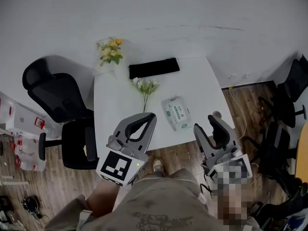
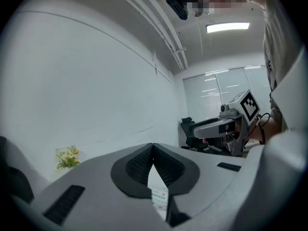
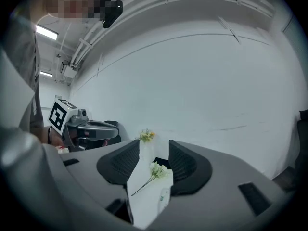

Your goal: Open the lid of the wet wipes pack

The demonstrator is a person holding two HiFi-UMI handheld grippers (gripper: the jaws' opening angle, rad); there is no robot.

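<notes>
The wet wipes pack [image 1: 176,112], white with green print and its lid down, lies on the white table [image 1: 115,109] right of centre. Both grippers hover at the table's near edge, apart from the pack. My left gripper [image 1: 151,115] is to the pack's lower left with its jaw tips touching and nothing between them. To the pack's lower right, my right gripper [image 1: 206,123] has its jaws apart and empty. The left gripper view shows the left gripper [image 2: 153,147] pressed shut, with a sliver of the pack [image 2: 160,197] below the pads. The right gripper [image 3: 154,153] frames the pack's edge [image 3: 163,196].
A black flat case [image 1: 154,67] lies at the table's far edge, with a yellow flower bunch [image 1: 110,51] at the far left corner. A white flower stem [image 1: 146,89] rests mid-table. Black office chairs stand left [image 1: 57,100] and right [image 1: 288,95] of the table.
</notes>
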